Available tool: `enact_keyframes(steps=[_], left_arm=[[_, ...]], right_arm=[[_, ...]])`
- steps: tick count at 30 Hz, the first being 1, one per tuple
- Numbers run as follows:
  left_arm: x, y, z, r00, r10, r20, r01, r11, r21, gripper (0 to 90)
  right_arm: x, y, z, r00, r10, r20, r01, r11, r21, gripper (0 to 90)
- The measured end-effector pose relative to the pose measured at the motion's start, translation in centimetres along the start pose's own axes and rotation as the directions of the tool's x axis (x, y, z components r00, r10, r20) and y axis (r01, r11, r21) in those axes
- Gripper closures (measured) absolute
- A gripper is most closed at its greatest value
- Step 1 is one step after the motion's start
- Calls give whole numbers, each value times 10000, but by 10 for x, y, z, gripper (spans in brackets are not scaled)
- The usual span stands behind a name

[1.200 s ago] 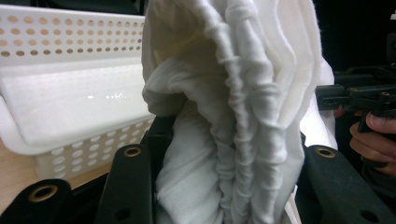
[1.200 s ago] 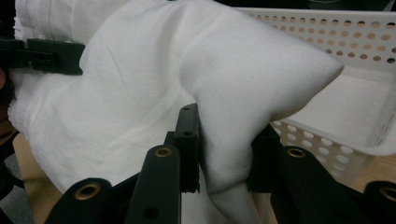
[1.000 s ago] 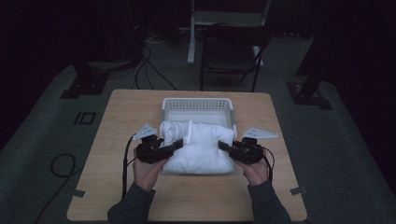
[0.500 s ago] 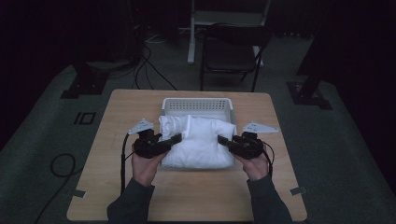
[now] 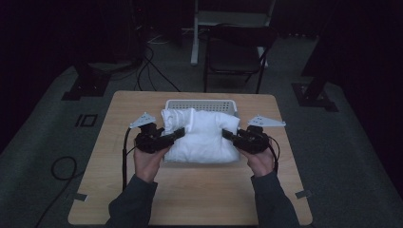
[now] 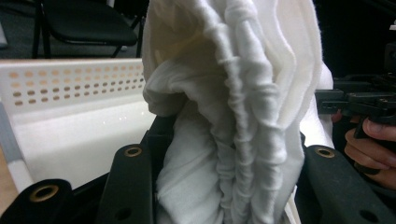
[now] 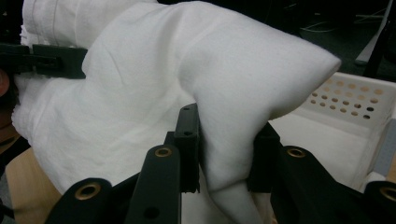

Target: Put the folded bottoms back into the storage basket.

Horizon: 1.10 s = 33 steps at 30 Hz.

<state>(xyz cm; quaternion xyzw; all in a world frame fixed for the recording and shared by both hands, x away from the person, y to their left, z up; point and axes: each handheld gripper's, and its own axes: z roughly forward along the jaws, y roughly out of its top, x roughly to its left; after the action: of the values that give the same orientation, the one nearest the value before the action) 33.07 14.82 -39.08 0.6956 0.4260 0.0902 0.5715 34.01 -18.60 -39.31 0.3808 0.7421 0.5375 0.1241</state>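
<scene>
A folded white towel (image 5: 202,135) hangs between both grippers over the white perforated basket (image 5: 199,103) in the high view. My left gripper (image 5: 178,133) is shut on the towel's left edge; its view shows thick bunched folds of the towel (image 6: 233,116) squeezed between the jaws. At the towel's right edge my right gripper (image 5: 227,135) is shut on a pinched fold of the towel (image 7: 224,140). The basket's holed wall (image 6: 70,84) and its far wall (image 7: 345,100) show behind the cloth. The other hand's gripper (image 6: 359,100) appears at the right of the left gripper view.
The basket stands at the back middle of the wooden table (image 5: 190,190). A black chair (image 5: 237,50) stands beyond the table's far edge. Cables (image 5: 62,166) lie on the floor to the left.
Both grippers have carried the towel away from the person, so it now lies further over the basket. Both stay shut on it.
</scene>
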Motion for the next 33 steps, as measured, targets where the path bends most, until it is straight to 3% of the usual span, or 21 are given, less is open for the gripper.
enact_keyframes(steps=[8, 14, 26, 33], left_arm=[[6, 14, 6, 10000, 20, 19, -19, 9999, -163, 546], [8, 23, 10, 10000, -5, -66, 4, 9998, -223, 547], [21, 33, 15, 9999, -70, 80, 73, 9992, -392, 547], [26, 40, 22, 10000, 23, -66, -25, 9992, -410, 547]], right_arm=[[-8, 16, 0, 9996, 225, -180, -228, 9995, -199, 716], [-9, 27, 3, 9998, 31, 193, -26, 9997, -260, 717], [-13, 43, 10, 9996, -62, 289, 69, 9997, -232, 717], [-17, 49, 16, 9991, -84, 421, 94, 9997, -245, 718]])
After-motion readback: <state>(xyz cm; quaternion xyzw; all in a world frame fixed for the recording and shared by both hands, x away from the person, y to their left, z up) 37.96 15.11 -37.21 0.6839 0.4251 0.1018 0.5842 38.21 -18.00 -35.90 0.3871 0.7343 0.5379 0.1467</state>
